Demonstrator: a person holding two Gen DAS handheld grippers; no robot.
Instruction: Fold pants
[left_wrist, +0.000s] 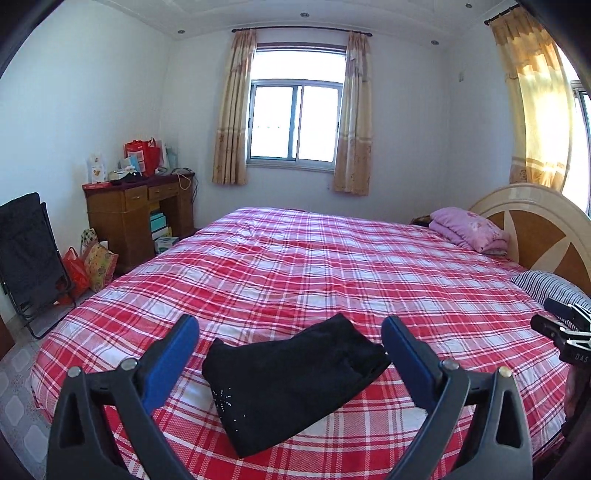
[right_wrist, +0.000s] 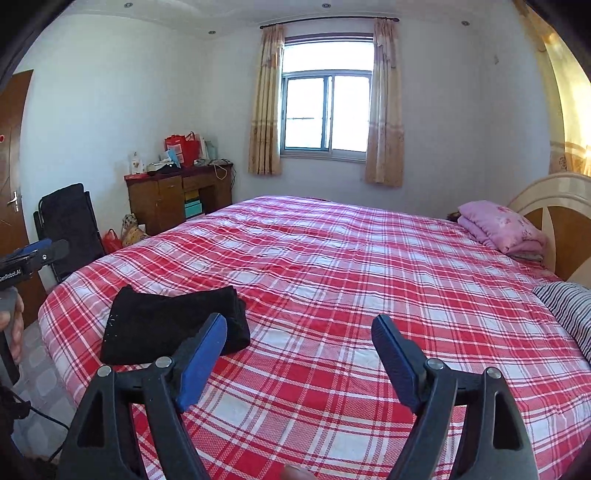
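The black pants (left_wrist: 291, 384) lie folded into a compact bundle near the foot corner of the bed (left_wrist: 332, 258), small sparkly studs showing on one edge. My left gripper (left_wrist: 290, 320) hovers above them, blue pads wide apart and open, nothing between them. In the right wrist view the pants (right_wrist: 173, 325) lie to the left of my right gripper (right_wrist: 299, 318), which is open and empty over bare red-checked bedspread (right_wrist: 332, 277). The right gripper's tip (left_wrist: 554, 317) shows at the left view's right edge. The left gripper (right_wrist: 48, 249) shows at the right view's left edge, a hand below it.
A pink folded quilt (left_wrist: 469, 229) and a striped pillow (left_wrist: 546, 288) lie by the headboard (left_wrist: 546, 229). A wooden desk (left_wrist: 140, 218) with bags, a black folding chair (left_wrist: 29, 258) and floor bags (left_wrist: 96, 262) stand left of the bed. A door (right_wrist: 14, 184) is at far left.
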